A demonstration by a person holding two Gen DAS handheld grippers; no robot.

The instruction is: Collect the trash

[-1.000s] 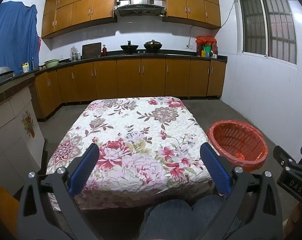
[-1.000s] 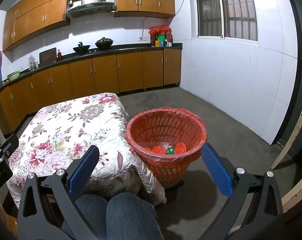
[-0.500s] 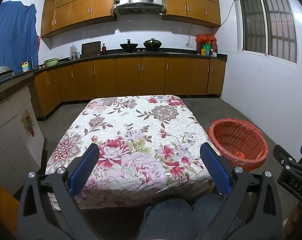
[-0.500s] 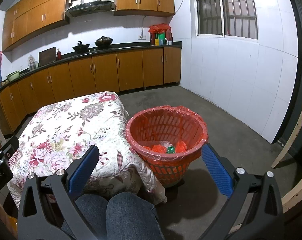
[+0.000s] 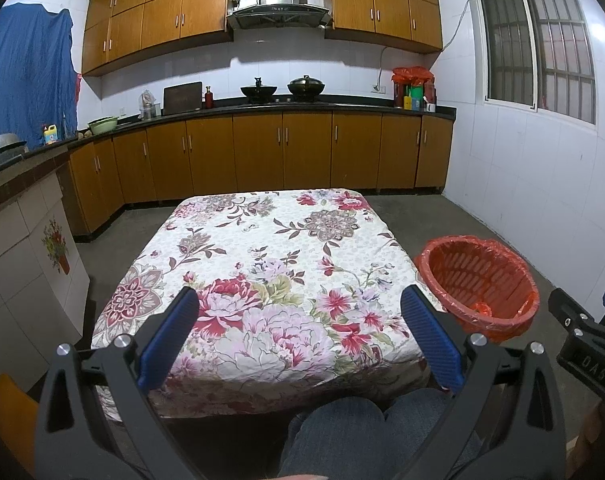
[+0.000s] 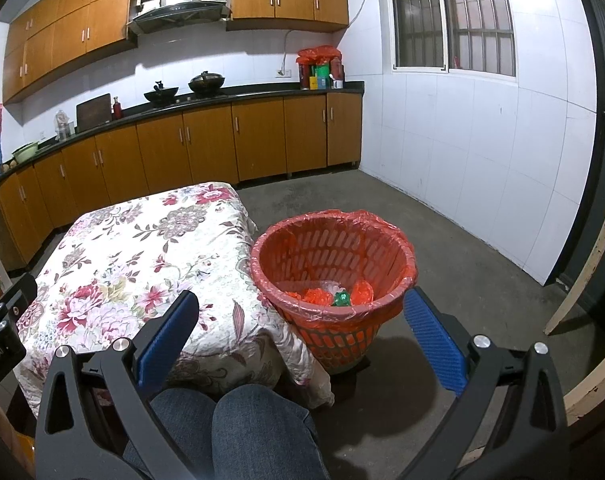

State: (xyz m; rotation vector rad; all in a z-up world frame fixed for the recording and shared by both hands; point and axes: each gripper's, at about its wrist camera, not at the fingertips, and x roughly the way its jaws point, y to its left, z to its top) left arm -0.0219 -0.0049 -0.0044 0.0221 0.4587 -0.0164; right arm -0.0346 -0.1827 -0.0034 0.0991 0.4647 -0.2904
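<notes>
A red slatted waste basket [image 6: 334, 280] with a red liner stands on the floor at the right of a low table under a floral cloth [image 5: 262, 264]. Crumpled orange, green and clear trash [image 6: 334, 296] lies in its bottom. The basket also shows in the left wrist view [image 5: 478, 280]. My left gripper [image 5: 298, 332] is open and empty above the near edge of the table. My right gripper [image 6: 302, 336] is open and empty, held in front of the basket. No loose trash shows on the cloth.
My knees in jeans [image 6: 238, 424] are below both grippers. Wooden kitchen cabinets [image 5: 286, 152] with a dark counter run along the back and left. A white tiled wall [image 6: 482, 152] stands to the right. Bare concrete floor [image 6: 442, 264] surrounds the basket.
Both grippers have tilted up slightly, so table and basket sit a little lower in view. Both stay open and empty.
</notes>
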